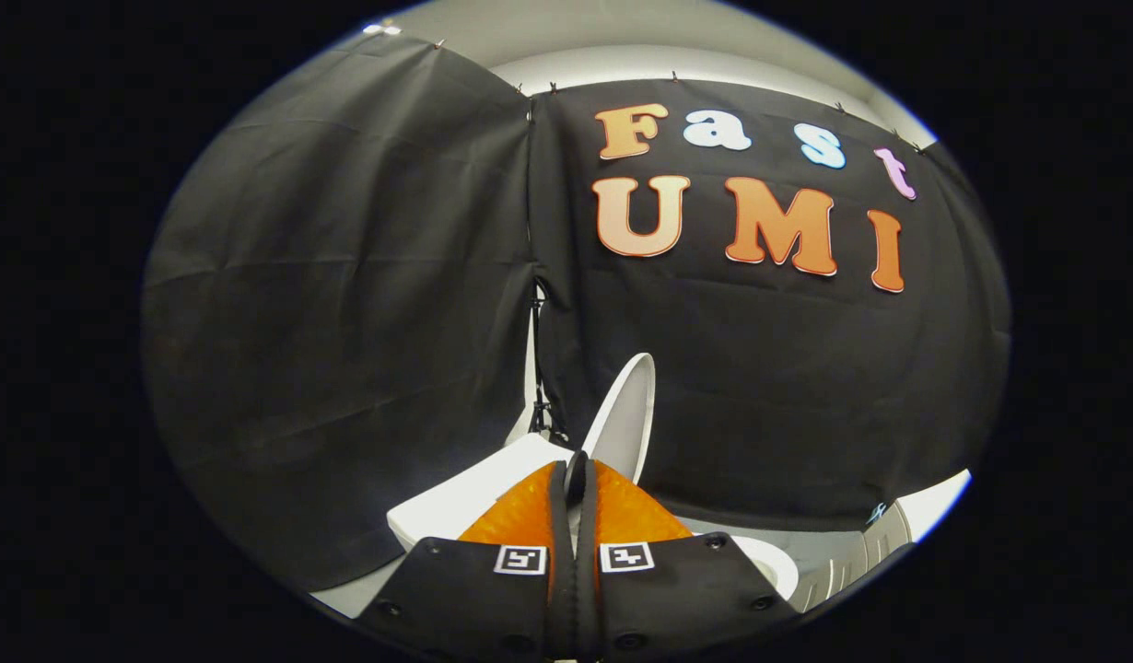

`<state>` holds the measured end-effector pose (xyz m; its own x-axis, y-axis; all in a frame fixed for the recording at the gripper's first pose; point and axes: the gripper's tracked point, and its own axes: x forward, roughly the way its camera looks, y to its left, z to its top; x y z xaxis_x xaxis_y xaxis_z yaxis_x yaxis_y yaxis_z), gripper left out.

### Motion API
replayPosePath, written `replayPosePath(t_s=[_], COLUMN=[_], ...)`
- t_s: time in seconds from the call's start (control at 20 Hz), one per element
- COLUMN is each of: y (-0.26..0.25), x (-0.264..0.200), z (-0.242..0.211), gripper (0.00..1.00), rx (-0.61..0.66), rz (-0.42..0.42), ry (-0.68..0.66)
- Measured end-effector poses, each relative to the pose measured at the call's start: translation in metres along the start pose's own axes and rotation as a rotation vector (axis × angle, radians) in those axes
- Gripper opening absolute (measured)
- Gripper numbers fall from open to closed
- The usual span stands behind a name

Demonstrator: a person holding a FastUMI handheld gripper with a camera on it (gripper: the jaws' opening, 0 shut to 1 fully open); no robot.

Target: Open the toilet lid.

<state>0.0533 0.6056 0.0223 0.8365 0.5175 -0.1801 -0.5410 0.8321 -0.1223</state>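
The white toilet lid (624, 410) stands raised and almost upright, leaning toward the tank (474, 497) on its left. It rises just beyond the tips of my gripper (576, 465). The two fingers are pressed together with no gap, and nothing shows between them. The lid's lower part runs down behind the right fingertip, so I cannot tell whether the tips touch it. To the right of the fingers, below the lid, a curved piece of the white seat and bowl rim (774, 564) is in sight.
Black cloth walls close in behind and to the left of the toilet, meeting at a corner seam (532, 304) with a thin dark stand (541, 405) at its foot. A pale ribbed surface (852, 562) lies to the right of the bowl.
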Motion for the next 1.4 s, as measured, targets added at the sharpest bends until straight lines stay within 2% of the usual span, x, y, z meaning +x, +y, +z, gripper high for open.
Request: replayPosePath(t_s=[0.75, 1.0, 1.4], y=[0.064, 0.085, 0.099], x=[0.024, 0.034, 0.039], z=[-0.001, -0.003, -0.006], gripper=[0.08, 0.08, 0.08], rx=[-0.045, -0.058, -0.076], rz=[0.048, 0.090, 0.112], ry=[0.008, 0.017, 0.013])
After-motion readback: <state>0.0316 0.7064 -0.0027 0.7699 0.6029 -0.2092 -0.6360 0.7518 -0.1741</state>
